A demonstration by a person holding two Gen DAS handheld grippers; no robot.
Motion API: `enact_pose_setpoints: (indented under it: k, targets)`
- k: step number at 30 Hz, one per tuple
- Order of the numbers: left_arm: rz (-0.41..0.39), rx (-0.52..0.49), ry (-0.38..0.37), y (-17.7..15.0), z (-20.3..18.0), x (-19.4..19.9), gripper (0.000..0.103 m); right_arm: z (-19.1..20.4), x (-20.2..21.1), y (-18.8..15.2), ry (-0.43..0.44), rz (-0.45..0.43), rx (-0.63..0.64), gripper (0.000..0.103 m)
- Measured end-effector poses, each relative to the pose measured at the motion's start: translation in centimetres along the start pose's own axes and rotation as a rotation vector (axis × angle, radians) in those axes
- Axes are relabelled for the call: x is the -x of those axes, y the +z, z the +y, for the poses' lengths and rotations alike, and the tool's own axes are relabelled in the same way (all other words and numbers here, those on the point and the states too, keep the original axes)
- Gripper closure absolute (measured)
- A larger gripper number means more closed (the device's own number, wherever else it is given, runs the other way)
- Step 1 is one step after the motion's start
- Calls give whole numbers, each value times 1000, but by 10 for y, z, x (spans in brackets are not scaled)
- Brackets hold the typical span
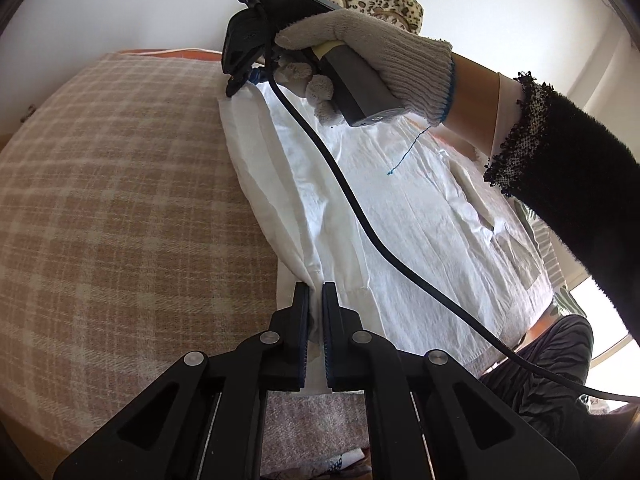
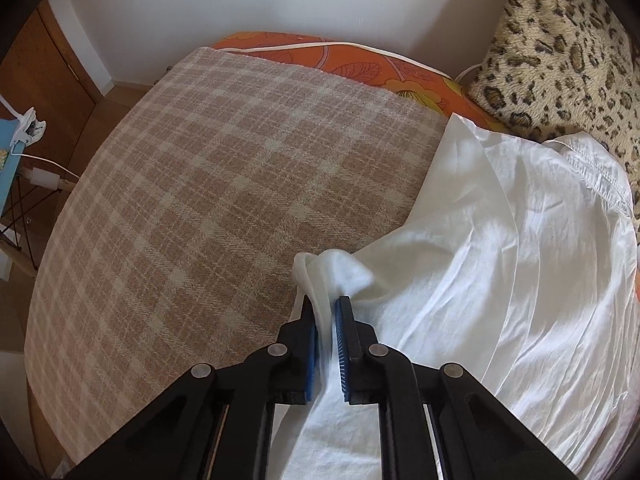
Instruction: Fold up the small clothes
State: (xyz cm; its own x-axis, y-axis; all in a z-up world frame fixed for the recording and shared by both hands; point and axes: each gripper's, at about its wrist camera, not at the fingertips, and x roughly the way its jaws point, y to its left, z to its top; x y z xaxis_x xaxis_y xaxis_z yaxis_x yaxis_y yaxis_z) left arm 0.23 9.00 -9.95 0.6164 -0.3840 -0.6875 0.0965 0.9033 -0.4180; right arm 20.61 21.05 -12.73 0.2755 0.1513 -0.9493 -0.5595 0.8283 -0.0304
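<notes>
A white garment (image 1: 420,216) lies spread on a bed covered by a beige plaid blanket (image 1: 120,208), occupying the blanket's side nearest the leopard-print cushion (image 2: 560,48). The left tool (image 1: 316,296) has its two fingers drawn nearly together on a gathered fold at the garment's edge, with cloth pinched between the pads. The right tool (image 2: 326,308) likewise grips a bunched fold of the same garment's edge; its blue-lined fingers stand slightly apart with fabric filling the gap and a small loop of cloth rising beyond the tips. In the left wrist view the right tool (image 1: 236,88) appears at the far end of that same garment edge, held by a hand in a knitted white glove (image 1: 372,52) with a black fuzzy sleeve (image 1: 568,168) behind it. A black cable (image 1: 360,216) runs from that tool across the garment. The garment's edge between the two tools is lifted into a long ridge above the blanket. An orange patterned sheet (image 2: 360,64) shows at the blanket's far edge, beside the cushion.
</notes>
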Motion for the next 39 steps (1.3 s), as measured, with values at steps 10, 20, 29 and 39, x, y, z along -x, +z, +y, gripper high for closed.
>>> enact_pose_setpoints:
  k: [10, 20, 29, 39]
  targets:
    - [2, -97, -38, 4, -34, -6, 99, -65, 48, -30, 161, -140, -124, 101]
    - [21, -182, -73, 8, -66, -17, 99, -129, 69, -57, 218, -224, -248, 101]
    - [63, -228, -80, 3, -84, -34, 99, -172, 67, -85, 204, -238, -318, 101]
    - [143, -293, -151, -5, -111, -45, 80, -197, 41, -94, 189, -201, -353, 101]
